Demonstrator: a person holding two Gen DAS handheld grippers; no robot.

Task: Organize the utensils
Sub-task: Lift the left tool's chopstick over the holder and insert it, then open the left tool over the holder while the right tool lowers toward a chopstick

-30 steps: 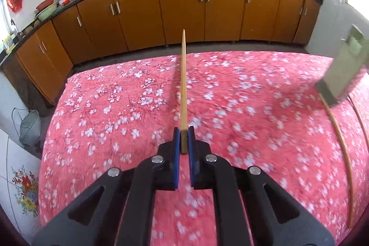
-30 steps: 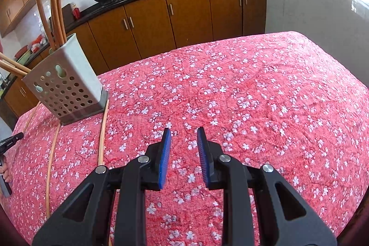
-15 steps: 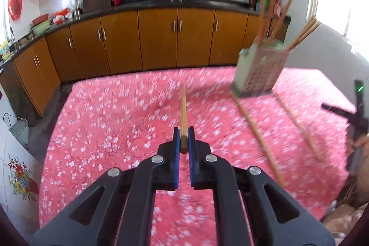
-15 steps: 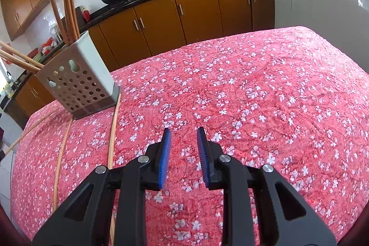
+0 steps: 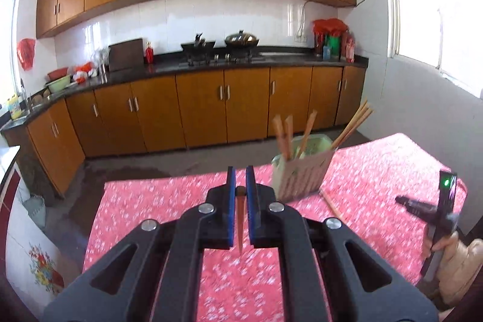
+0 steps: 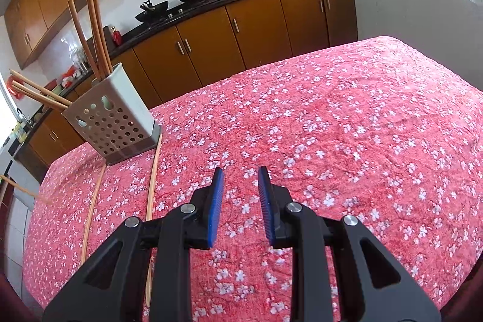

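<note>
So the left claw is clamped tight on a single wooden chopstick, which sits pinched between the blue pads and runs back toward the camera, so you mostly see it end-on and a bit foreshortened. That view is smeared with blur, but the claw is clearly up above the surface, which wears a red cloth with little white flowers.

The pale perforated utensil holder stands off to the right of that claw, near the far edge of the surface, with a handful of chopsticks sticking out of its top at different angles. From the right-hand camera the same holder looks tilted, probably just the lens. Three sticks rise near upright from it and a few more lean out low to the left.

Two loose chopsticks lie flat on the cloth, their far ends right at the holder's base and running toward the viewer, one on each side of its near corner.

The right claw hangs over bare cloth well to the right of the holder, its blue pads set a narrow gap apart with nothing between them. In the left view you can catch that right tool with a green light on it, and a hand wrapped round its handle.
</note>
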